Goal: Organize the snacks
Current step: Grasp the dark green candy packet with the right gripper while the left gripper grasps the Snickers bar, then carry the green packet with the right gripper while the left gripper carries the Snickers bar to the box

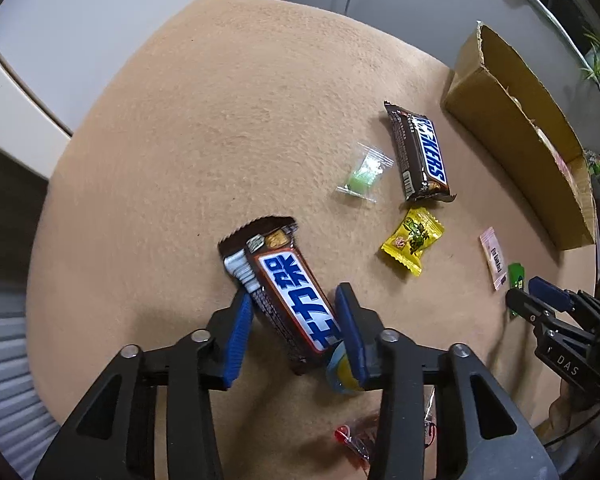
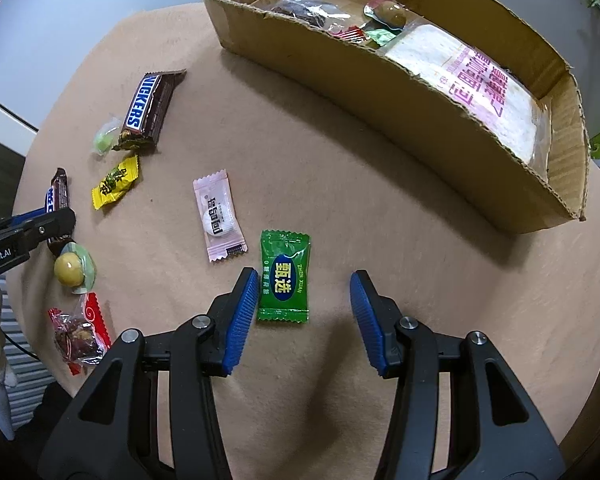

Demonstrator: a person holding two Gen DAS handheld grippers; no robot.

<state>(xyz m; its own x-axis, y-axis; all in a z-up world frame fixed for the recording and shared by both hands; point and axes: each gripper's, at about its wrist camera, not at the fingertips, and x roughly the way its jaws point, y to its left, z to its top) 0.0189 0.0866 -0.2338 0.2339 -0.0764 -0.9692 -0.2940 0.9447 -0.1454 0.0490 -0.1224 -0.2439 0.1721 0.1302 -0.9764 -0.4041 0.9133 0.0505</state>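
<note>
Snickers bar (image 1: 288,296), brown wrapper, blue-white label, clamped in left gripper (image 1: 296,312); right gripper (image 2: 304,304) parted around green candy (image 2: 285,276), pads clear

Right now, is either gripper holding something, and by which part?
The left gripper clamps the chocolate bar across its long sides, near the nearer end. The right gripper holds nothing; the green candy lies loose between its open jaws.

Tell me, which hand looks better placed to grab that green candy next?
The right. The right gripper hangs directly over the green candy, which lies between its open fingers. The left gripper is busy around a chocolate bar.
</note>
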